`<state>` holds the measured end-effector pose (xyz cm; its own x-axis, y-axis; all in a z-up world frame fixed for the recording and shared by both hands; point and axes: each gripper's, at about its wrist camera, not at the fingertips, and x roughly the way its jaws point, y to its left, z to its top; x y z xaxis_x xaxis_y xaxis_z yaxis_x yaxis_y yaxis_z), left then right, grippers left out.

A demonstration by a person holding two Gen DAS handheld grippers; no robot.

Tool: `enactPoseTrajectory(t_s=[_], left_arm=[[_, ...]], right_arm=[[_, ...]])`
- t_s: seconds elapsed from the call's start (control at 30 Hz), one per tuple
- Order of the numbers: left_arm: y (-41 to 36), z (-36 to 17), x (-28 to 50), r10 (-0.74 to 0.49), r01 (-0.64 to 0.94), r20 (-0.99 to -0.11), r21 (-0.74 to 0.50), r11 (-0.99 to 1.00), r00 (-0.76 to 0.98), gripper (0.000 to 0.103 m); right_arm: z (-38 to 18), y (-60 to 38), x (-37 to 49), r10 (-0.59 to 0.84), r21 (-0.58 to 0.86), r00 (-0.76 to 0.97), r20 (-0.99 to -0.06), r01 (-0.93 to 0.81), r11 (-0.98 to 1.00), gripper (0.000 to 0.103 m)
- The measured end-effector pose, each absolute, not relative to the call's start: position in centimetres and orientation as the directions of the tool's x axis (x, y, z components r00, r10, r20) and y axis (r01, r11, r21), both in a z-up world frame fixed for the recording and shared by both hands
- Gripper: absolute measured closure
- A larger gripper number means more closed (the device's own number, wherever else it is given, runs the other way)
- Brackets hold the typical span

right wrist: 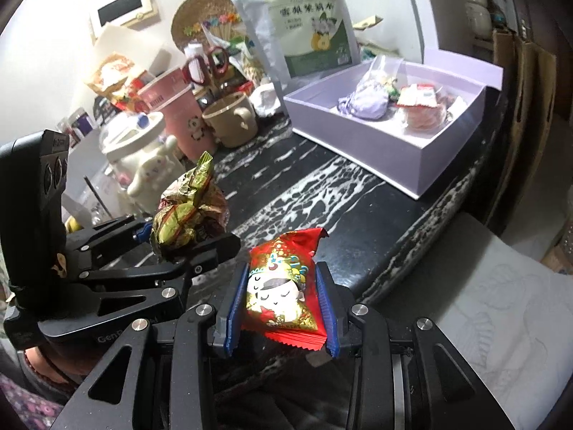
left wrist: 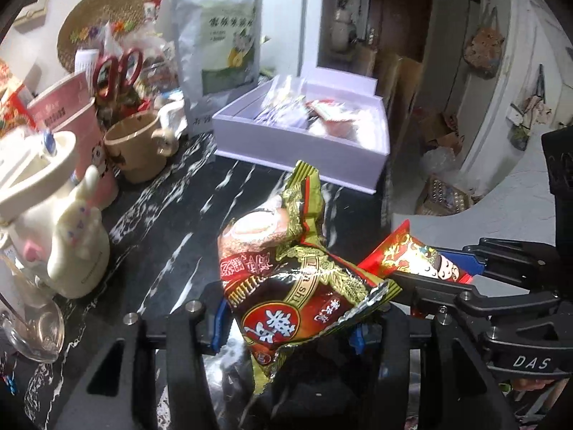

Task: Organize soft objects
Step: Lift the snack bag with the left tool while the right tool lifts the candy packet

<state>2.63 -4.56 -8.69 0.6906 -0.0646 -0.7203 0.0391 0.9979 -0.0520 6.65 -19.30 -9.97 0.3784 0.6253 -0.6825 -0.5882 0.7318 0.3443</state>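
Observation:
My left gripper (left wrist: pixel 286 326) is shut on a crinkled brown, green and gold snack packet (left wrist: pixel 286 268), held above the black marbled table (left wrist: pixel 172 222). The same packet (right wrist: pixel 189 215) and the left gripper (right wrist: pixel 186 240) show at the left of the right wrist view. My right gripper (right wrist: pixel 283 304) is shut on a small red packet with a cartoon face (right wrist: pixel 283 286); that red packet (left wrist: pixel 412 258) shows at the right of the left wrist view. Beyond both stands an open lilac box (right wrist: pixel 422 157) holding several bagged items; the lilac box (left wrist: pixel 304 143) sits ahead of the left gripper.
At the left stand a beige mug (left wrist: pixel 139 150), a pink cup (left wrist: pixel 82 125) with red scissors (left wrist: pixel 118 71), a cream character jar (left wrist: pixel 64 229) and a glass spoon (left wrist: pixel 35 326). A tall silver pouch (right wrist: pixel 297 21) leans on the wall. The table edge drops off at the right.

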Motion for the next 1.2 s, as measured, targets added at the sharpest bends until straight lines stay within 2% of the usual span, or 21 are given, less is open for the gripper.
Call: enactPoseTrajectory(t_s=[0.6, 1.2], left_arm=[[-9.0, -0.1, 3.4, -0.168, 0.174, -0.549, -0.043, 0.984, 0.819, 0.053], [-10.9, 9.0, 11.9, -0.197, 0.216, -0.377, 0.011, 0.976, 0.905, 0.053]], right_arm=[[-1.2, -25.5, 4.7, 0.592, 0.278, 0.588, -0.551, -0.54, 0.795, 0.067], [7.2, -29.5, 11.8, 0.55, 0.188, 0.734, -0.397, -0.522, 0.832, 0.067]])
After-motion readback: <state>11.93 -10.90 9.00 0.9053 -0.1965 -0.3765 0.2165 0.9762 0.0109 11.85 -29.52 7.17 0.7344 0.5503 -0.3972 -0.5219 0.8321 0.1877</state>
